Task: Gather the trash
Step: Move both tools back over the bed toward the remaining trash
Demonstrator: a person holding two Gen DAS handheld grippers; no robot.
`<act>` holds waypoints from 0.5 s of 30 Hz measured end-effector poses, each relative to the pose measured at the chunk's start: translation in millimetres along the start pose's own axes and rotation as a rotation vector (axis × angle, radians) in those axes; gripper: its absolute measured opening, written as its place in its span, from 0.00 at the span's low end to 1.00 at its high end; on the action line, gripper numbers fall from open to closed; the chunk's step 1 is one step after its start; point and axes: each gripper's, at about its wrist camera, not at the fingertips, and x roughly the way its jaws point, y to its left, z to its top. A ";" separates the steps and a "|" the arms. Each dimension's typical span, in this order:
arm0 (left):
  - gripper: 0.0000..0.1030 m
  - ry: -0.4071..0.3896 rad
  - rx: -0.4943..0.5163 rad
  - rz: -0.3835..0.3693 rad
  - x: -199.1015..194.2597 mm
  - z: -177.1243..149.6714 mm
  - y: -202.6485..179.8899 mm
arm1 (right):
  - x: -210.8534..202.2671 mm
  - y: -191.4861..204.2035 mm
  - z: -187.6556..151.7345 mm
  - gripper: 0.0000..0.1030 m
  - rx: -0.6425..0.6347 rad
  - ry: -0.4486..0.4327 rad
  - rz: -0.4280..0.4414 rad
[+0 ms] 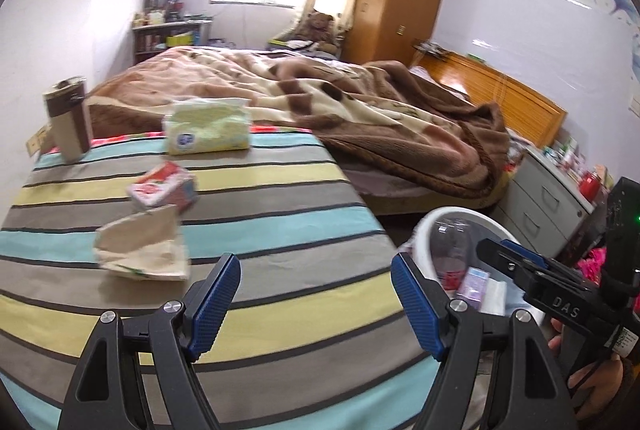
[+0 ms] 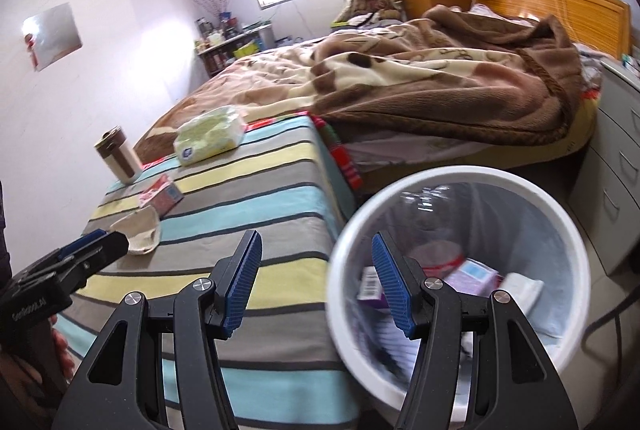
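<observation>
Crumpled paper, beige and thin, is what I judge my next piece of trash to be: the torn paper bag [image 1: 142,248] lies on the striped bedspread [image 1: 280,214], just in front of a small red-and-white carton [image 1: 164,190] and well ahead of my left gripper [image 1: 316,304]; it looks light, soft and easily crushed, so I would pinch a raised fold near its upper edge rather than the flat body, which might slide on the cloth; its open mouth sags and one side is ripped; both my left fingers [image 1: 216,304] and my right gripper [image 2: 316,282] stand apart with nothing between them; the white bin [image 2: 576,230] waits beside the bed, already holding scraps.
</observation>
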 end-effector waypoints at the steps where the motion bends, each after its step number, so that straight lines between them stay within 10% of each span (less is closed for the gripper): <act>1: 0.75 -0.005 -0.011 0.020 -2.4 1.0 9.8 | 1.2 3.8 0.4 0.57 -0.008 0.000 0.007; 15: 0.75 -0.042 -0.107 0.169 -18.0 6.5 107.2 | 34.7 59.8 10.1 0.57 -0.082 0.042 0.107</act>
